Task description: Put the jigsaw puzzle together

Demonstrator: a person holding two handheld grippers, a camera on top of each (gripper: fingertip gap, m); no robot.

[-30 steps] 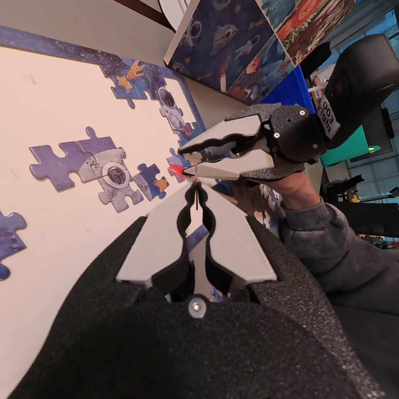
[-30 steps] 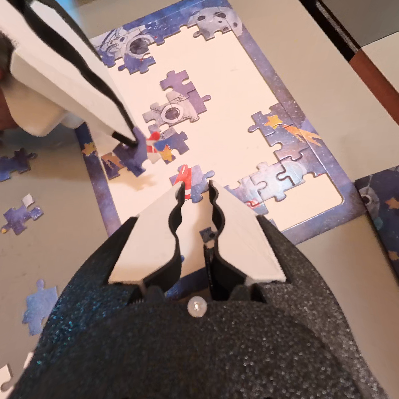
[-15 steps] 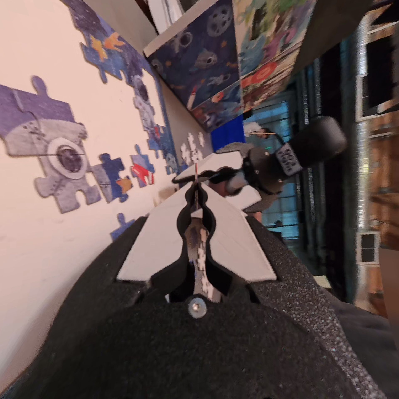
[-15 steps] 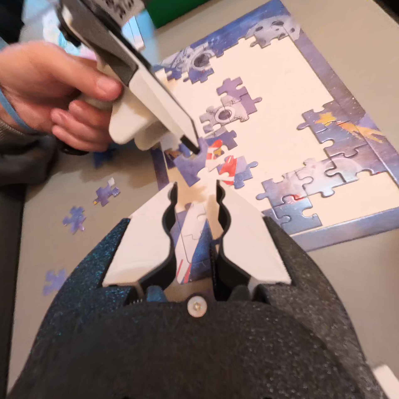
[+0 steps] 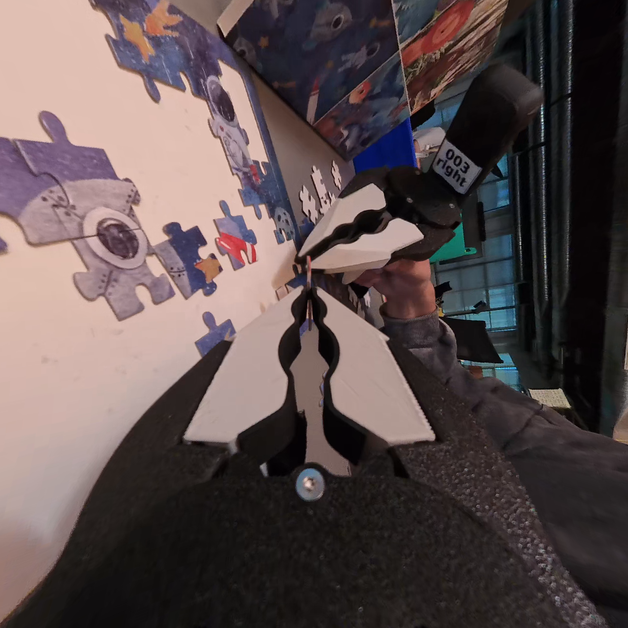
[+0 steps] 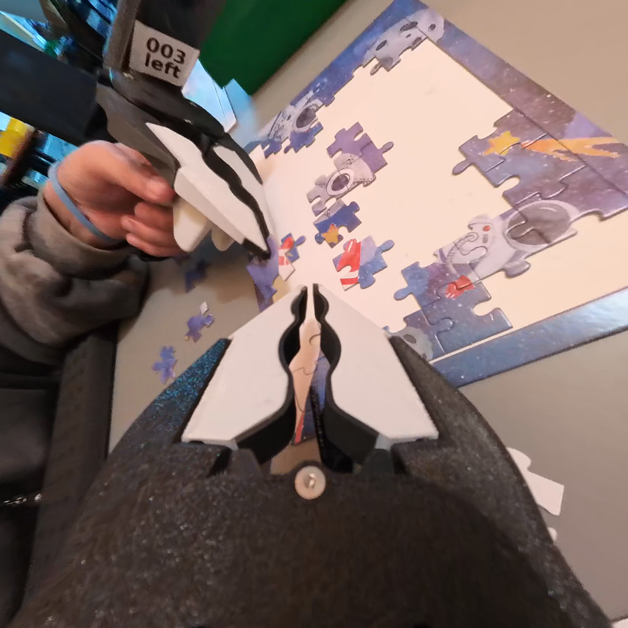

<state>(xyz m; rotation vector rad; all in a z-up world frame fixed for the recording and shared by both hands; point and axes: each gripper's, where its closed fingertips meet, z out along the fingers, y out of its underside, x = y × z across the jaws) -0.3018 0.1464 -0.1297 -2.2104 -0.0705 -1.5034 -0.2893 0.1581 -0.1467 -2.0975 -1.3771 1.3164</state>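
My left gripper (image 5: 308, 293) is shut on a purple-blue puzzle piece with a red and white patch (image 6: 287, 253), held edge-on (image 5: 308, 272) above the near corner of the cream puzzle board (image 6: 441, 142). In the right wrist view the left gripper (image 6: 263, 249) grips the piece's left side. My right gripper (image 6: 310, 289) is shut to a thin gap with nothing between its fingertips. Its tips (image 5: 300, 256) sit right at the held piece's upper edge. A red rocket piece (image 6: 360, 261) lies loose on the board beside the held piece.
A grey spaceship cluster (image 6: 346, 173) and a joined astronaut section (image 6: 492, 244) lie on the board. Loose pieces (image 6: 198, 324) lie on the grey table at the left, and white face-down pieces (image 5: 319, 193) past the frame. The picture box (image 5: 339, 68) stands beyond the board. The grippers are tip to tip, or close to it.
My right gripper has closed from open to a thin gap and come up to the held piece. My left gripper kept its hold and tilted, lifting the piece slightly.
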